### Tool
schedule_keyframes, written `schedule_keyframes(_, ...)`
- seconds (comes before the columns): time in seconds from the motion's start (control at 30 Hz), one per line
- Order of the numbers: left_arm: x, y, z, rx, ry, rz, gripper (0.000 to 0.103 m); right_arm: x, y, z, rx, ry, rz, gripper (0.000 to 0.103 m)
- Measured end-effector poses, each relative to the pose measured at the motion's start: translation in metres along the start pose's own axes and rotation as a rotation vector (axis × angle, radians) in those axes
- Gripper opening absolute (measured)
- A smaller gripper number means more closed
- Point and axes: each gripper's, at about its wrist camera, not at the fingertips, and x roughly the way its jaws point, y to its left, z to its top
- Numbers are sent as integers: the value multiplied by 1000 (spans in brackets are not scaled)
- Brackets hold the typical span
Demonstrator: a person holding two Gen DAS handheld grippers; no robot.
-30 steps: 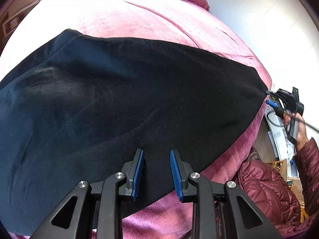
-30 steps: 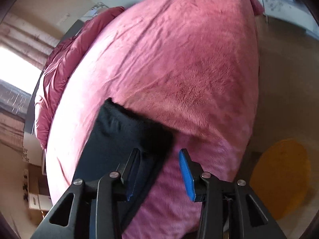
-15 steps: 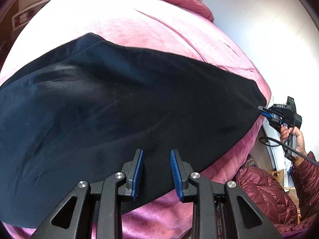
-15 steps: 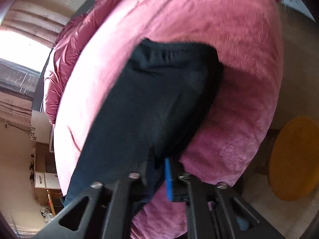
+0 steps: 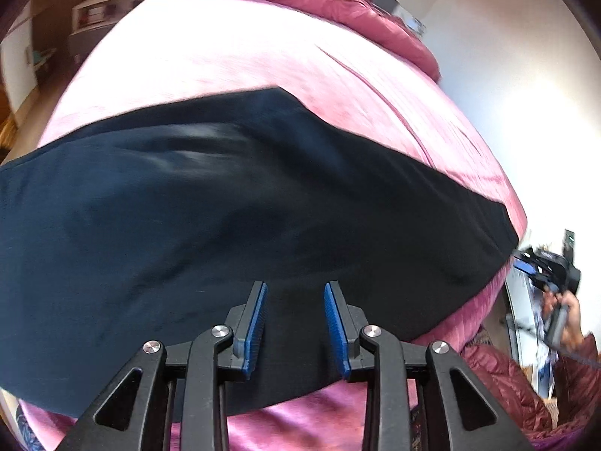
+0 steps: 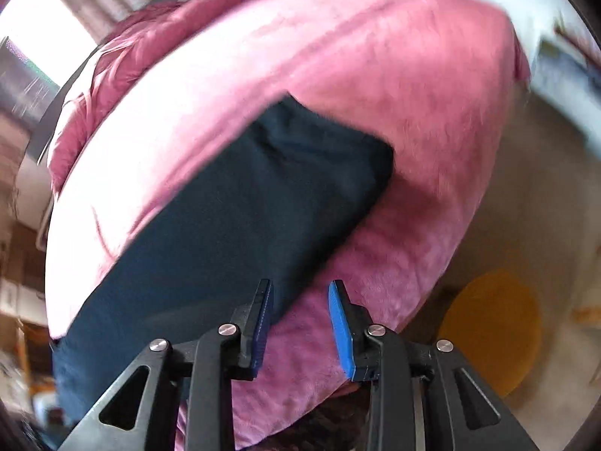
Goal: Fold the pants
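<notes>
A pink plush blanket (image 5: 233, 56) covers the bed; a crumpled duvet (image 6: 124, 49) lies at its far end, and a round yellow mat (image 6: 492, 330) lies on the floor.

Black triangular-cutout frames with silver screws on left gripper (image 5: 295, 325) and right gripper (image 6: 300, 329); ribbed blue fingers (image 5: 254, 329). Quilted maroon puffer sleeve (image 5: 580, 372), thin dark cable beside it.

Bare pink bed (image 5: 233, 60) lies free beyond the pants (image 5: 210, 210); a bunched quilt (image 5: 338, 3) blocks its far end.
</notes>
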Motion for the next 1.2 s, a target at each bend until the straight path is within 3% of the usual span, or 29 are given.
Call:
schedule_keyframes(0.17, -12, 21, 2, -36, -63, 49, 33, 0, 109, -1, -277, 59, 259, 32)
schedule_keyframes(0.33, -12, 32, -1, -53, -67, 72, 33, 36, 245, -32, -520, 236, 521, 32)
schedule_keyframes(0.57, -4, 25, -10, 6, -66, 96, 33, 95, 388, -68, -670, 453, 668, 32)
schedule_keyframes(0.73, 4, 27, -14, -3, -54, 84, 33, 132, 430, -83, -704, 571, 663, 32)
schedule_keyframes(0.87, 9, 34, -13, -18, -50, 64, 33, 162, 449, -94, -765, 678, 635, 32)
schedule_keyframes(0.97, 15, 40, -8, -18, -49, 59, 33, 172, 452, -96, -794, 708, 648, 32)
schedule_keyframes(1.0, 16, 42, -8, -19, -48, 58, 33, 173, 453, -97, -797, 699, 650, 28)
schedule_keyframes(1.03, 19, 39, -8, -21, -47, 58, 33, 172, 457, -99, -806, 681, 653, 9)
schedule_keyframes(1.13, 16, 43, -10, -32, -49, 54, 33, 144, 471, -96, -867, 540, 738, 6)
schedule_keyframes(1.2, 18, 47, -10, -48, -48, 46, 33, 146, 472, -90, -864, 500, 698, 5)
